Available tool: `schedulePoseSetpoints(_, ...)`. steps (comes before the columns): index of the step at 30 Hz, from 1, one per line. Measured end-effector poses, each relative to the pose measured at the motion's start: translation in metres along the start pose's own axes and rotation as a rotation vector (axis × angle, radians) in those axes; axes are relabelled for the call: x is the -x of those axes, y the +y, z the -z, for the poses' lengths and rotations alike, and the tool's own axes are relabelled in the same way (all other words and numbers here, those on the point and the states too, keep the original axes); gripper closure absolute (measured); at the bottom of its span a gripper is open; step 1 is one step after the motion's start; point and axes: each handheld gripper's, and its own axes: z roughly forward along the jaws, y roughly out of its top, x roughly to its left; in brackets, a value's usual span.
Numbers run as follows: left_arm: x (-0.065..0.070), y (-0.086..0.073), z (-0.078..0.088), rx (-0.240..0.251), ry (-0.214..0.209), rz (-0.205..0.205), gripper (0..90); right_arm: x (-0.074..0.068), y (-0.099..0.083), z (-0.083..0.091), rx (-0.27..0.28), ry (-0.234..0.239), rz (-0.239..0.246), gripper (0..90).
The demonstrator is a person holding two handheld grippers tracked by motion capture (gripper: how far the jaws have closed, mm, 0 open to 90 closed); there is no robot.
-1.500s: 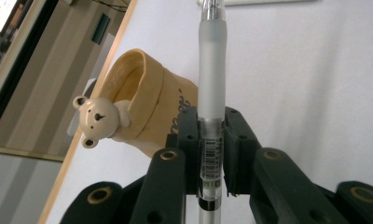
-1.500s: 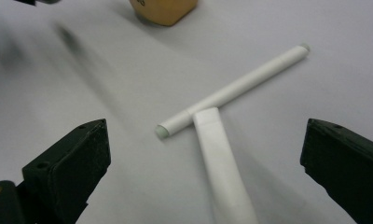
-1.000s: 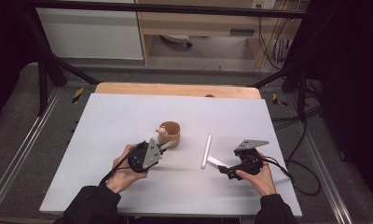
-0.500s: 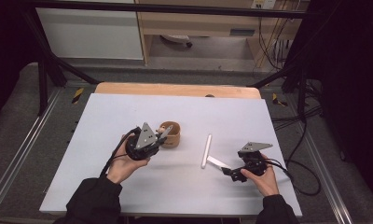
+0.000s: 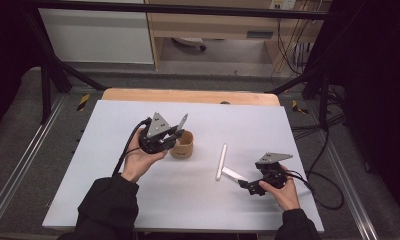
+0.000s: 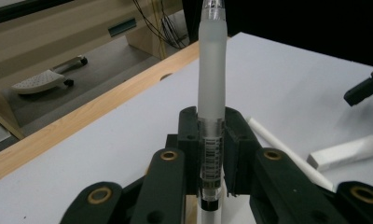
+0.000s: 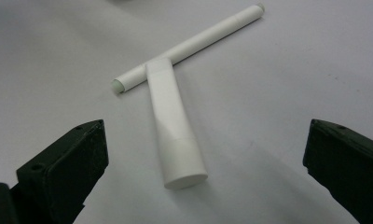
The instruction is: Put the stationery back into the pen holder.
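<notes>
My left gripper [image 5: 170, 134] is shut on a frosted translucent pen [image 5: 182, 121] with a barcode label; the pen [image 6: 211, 84] stands up between the jaws. It hangs just left of and above a short brown cup [image 5: 182, 145] on the white table [image 5: 113, 200]. A thin white stick [image 5: 221, 161] lies right of the cup, and a flattened white tube [image 5: 234, 174] rests with one end against it. My right gripper [image 5: 245, 184] is open low over the table, just before the tube [image 7: 173, 126], whose round end points toward the jaws; the stick [image 7: 189, 46] lies across behind.
A wooden strip [image 5: 188, 96] runs along the table's far edge. Beyond it stand a cabinet and a desk on the floor. Cables [image 5: 318, 195] trail off the table's right side. The right gripper [image 6: 364, 88] appears far off in the left gripper view.
The left gripper has lifted and tipped upward beside the cup, so the pen now points up. The right gripper has shifted slightly toward the near right.
</notes>
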Motion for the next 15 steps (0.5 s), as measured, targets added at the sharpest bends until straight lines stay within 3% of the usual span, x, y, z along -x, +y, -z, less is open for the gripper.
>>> schedulePoseSetpoints(15, -0.009, 0.019, -0.026, 0.034, 0.021, 0.067, 78.7, 0.000, 0.000, 0.001, 0.002, 0.007, -0.001, 0.6)
